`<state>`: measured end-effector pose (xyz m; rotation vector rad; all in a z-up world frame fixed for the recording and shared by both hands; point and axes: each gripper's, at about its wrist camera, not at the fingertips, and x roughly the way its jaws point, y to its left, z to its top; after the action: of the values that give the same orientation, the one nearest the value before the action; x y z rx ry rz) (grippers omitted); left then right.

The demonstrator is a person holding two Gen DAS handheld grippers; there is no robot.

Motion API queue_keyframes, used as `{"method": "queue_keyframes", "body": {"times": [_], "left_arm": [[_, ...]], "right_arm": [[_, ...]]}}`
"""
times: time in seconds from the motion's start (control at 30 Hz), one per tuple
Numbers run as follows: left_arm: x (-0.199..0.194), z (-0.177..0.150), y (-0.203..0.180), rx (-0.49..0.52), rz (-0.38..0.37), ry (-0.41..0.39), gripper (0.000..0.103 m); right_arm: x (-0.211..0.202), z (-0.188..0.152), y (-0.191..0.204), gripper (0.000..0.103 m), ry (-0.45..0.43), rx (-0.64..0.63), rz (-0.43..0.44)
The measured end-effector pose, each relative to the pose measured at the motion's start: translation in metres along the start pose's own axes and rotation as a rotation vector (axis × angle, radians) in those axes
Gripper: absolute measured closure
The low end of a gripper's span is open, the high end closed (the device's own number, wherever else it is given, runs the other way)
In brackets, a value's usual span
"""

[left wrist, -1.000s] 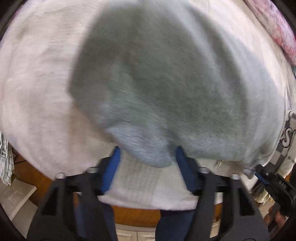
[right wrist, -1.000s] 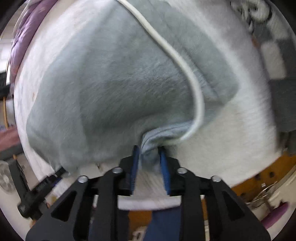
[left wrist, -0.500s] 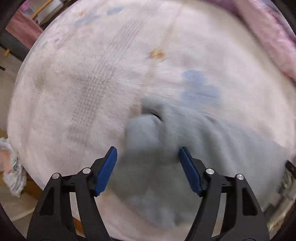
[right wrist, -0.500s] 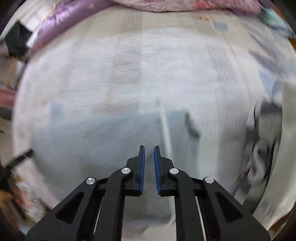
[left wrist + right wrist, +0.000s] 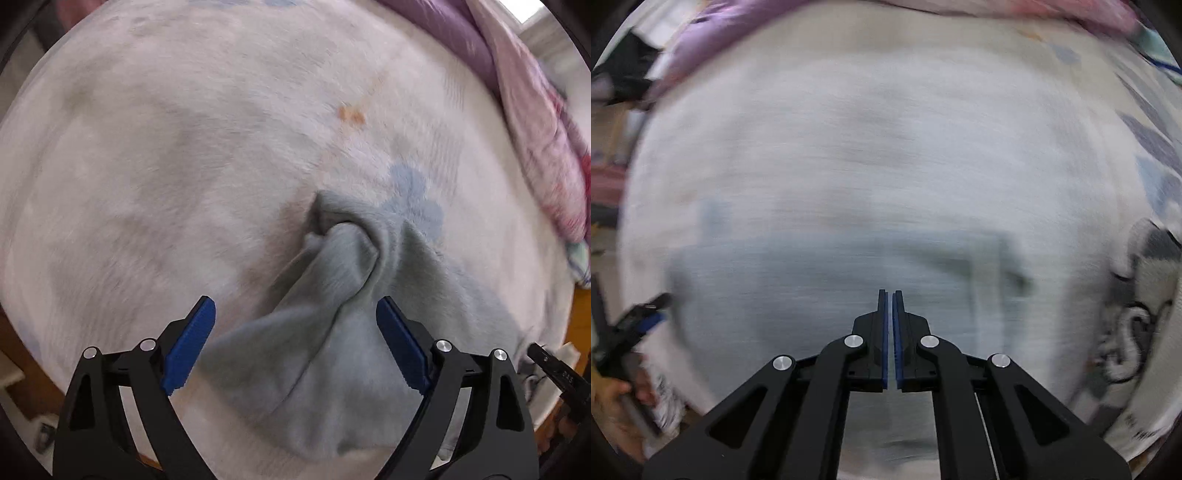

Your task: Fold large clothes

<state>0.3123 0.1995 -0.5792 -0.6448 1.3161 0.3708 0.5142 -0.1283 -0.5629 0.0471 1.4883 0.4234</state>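
Observation:
A light grey garment (image 5: 332, 332) lies on the white bed cover (image 5: 166, 166), one end bunched into a twisted sleeve or cuff (image 5: 343, 243). My left gripper (image 5: 295, 343) hovers above it, wide open and empty, its blue pads on either side of the cloth. In the right wrist view, blurred by motion, the same garment (image 5: 812, 288) lies flat below my right gripper (image 5: 890, 306), whose blue pads are closed together with nothing between them.
A pink and purple quilt (image 5: 535, 129) lies along the far right of the bed. A black-and-white patterned garment (image 5: 1137, 317) lies at the right in the right wrist view. The left gripper (image 5: 631, 325) shows at the left there. The bed's wooden edge (image 5: 22, 369) lies near.
Both grippers have let go of the grey garment and pulled back above it. The left one stays open; the right one has closed empty. The garment now lies on the bed.

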Motion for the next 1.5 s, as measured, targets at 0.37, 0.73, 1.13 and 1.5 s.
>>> {"method": "queue_keyframes", "body": {"times": [0.37,0.73,1.13,1.5], "left_arm": [[0.015,-0.065,0.065,-0.128,-0.043,0.176,0.014],[0.052,-0.073,0.064,-0.161,-0.133,0.264,0.014],[0.065,-0.049,0.047,-0.121,-0.131,0.310,0.019],[0.079,-0.040,0.036,-0.132,-0.204,0.356,0.053]], "right_arm": [[0.102,0.026,0.062,0.103,0.101,0.058,-0.094],[0.068,-0.037,0.084,0.103,0.172,0.080,-0.087],[0.080,-0.078,0.064,0.103,0.168,0.242,0.016],[0.082,-0.082,0.058,0.103,0.106,0.199,0.014]]}}
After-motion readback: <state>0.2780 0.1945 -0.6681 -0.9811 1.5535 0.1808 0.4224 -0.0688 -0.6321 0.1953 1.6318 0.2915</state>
